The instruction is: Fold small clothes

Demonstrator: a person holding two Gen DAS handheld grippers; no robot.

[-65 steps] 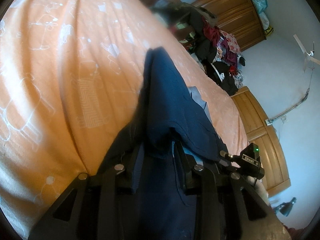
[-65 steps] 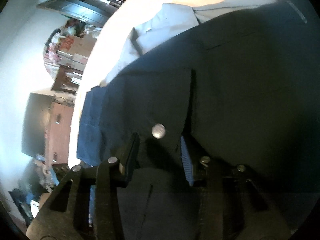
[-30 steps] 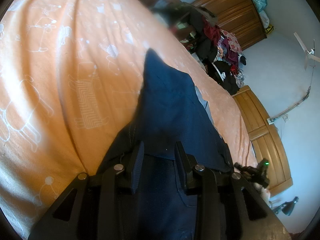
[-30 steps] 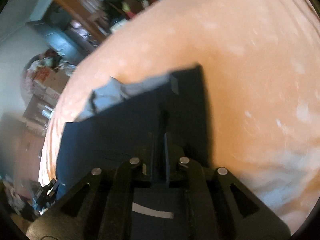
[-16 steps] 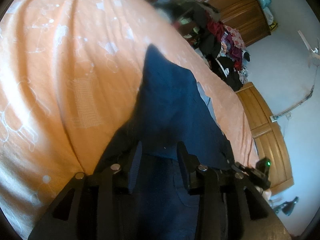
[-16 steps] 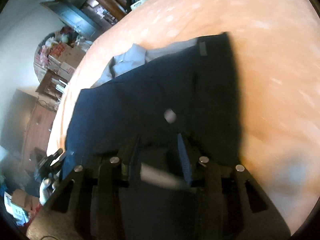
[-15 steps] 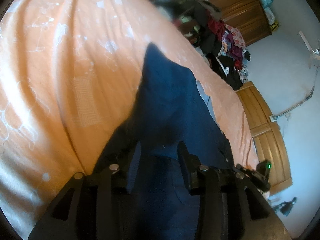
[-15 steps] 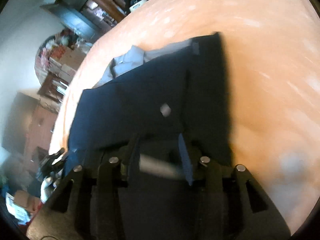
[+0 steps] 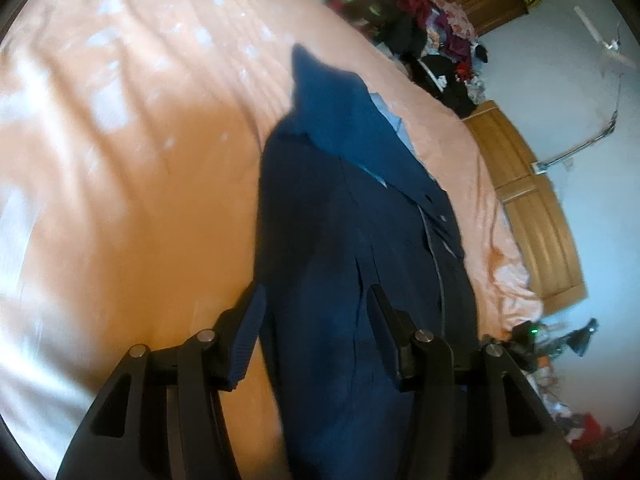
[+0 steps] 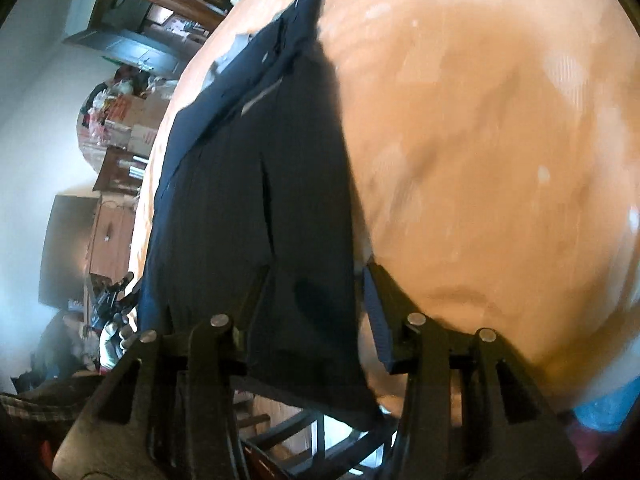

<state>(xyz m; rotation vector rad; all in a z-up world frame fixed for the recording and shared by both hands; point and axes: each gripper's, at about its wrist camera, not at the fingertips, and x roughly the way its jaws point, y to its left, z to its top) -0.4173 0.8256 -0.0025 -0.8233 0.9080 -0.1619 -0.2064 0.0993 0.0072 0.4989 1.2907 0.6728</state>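
Note:
A dark navy garment lies flat and lengthwise on the orange bed sheet, folded over on itself, with a pale blue-grey piece peeking out at its far side. My left gripper is open, its fingers straddling the garment's near end without pinching it. In the right wrist view the same garment runs away from me, and my right gripper is also open over its near corner, which reaches the bed's edge.
Wooden wardrobe doors and a heap of clothes lie beyond the bed. Cardboard boxes and a wooden cabinet stand to the left. Bare orange sheet spreads to the right of the garment.
Both grippers have opened wide and drawn back from the navy garment, letting it go. The folded garment now lies flat on the sheet.

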